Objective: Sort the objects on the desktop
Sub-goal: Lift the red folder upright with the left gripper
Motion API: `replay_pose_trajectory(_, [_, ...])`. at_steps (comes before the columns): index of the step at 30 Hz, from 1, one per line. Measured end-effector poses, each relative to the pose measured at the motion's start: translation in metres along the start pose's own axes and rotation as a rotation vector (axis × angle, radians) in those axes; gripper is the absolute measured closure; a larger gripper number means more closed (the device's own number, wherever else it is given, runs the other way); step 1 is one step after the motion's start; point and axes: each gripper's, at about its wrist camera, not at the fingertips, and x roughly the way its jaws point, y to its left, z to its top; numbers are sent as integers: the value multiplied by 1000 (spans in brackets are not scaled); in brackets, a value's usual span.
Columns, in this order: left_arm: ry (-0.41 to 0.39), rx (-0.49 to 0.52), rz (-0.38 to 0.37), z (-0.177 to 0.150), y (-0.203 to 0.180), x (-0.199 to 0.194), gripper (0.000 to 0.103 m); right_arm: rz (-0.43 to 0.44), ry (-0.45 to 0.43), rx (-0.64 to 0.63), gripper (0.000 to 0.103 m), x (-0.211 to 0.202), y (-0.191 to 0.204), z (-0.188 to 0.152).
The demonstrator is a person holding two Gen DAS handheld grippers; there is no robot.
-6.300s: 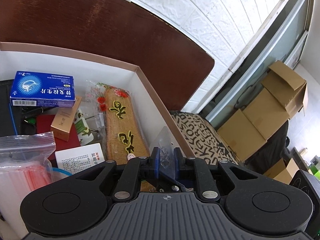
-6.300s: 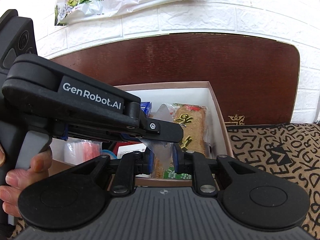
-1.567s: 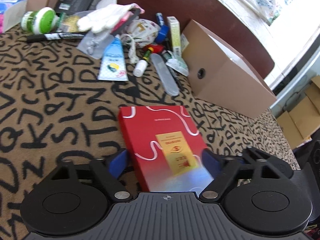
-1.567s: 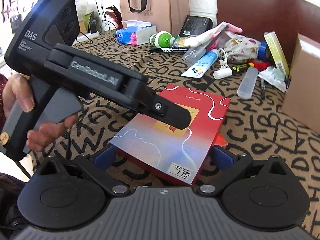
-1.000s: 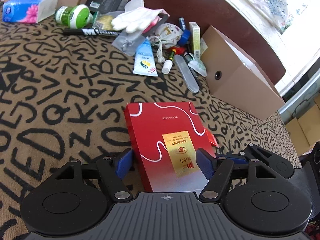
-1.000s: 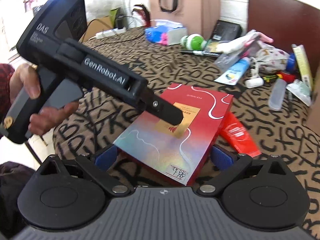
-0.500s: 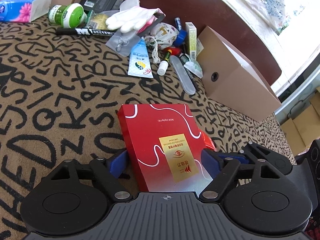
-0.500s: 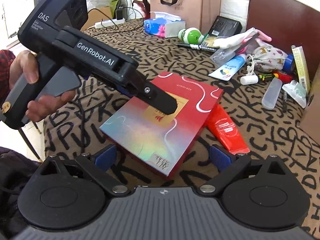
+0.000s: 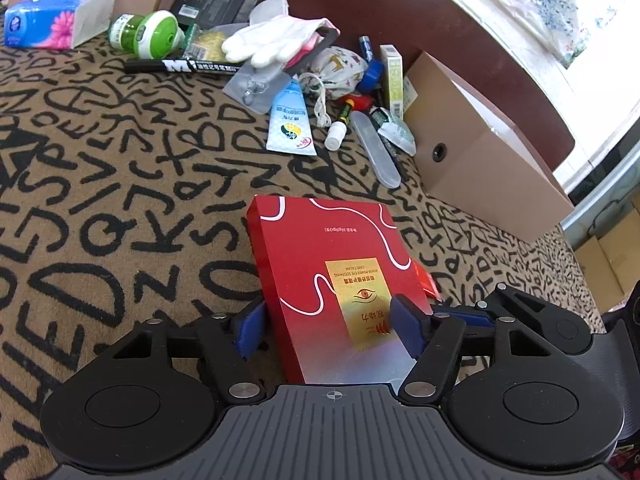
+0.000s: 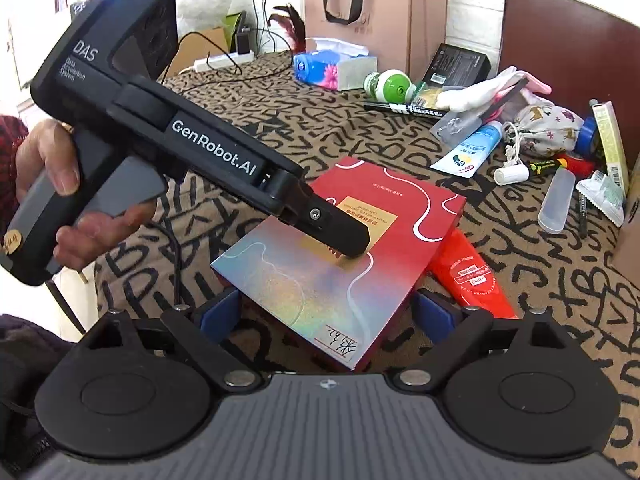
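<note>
Two grippers flank one red box (image 9: 332, 276) lying between their wide-spread fingers: left gripper (image 9: 326, 326) over its top, right gripper (image 10: 328, 312) at its corner. A one-sided squeeze risks it skidding onto the red tube (image 10: 470, 280).

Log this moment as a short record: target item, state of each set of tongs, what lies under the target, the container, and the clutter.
target: red box, tilted, far edge lifted
left tongs: closing on the red box's sides; contact unclear
right tongs: open, straddling the red box's near corner
under target: red tube, partly covered
container: cardboard box at the table's far right
clutter: white gloves, marker, tissue pack
</note>
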Motion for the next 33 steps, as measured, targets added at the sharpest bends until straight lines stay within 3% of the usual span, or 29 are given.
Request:
replay_pose_trajectory(6, [-7,5,-5,-2,-10,-5,29,-14,-4,-2,9,-6,4,-1])
replay_pose_trajectory(18, [-85,94,-44,23,-53,-16,28,-81,-101,-5,9,-42,-4,9])
replay_pose_trajectory(33, [-165,263,-168,88,-151,12,28,-288,-217,-34,9,-102,-65,30])
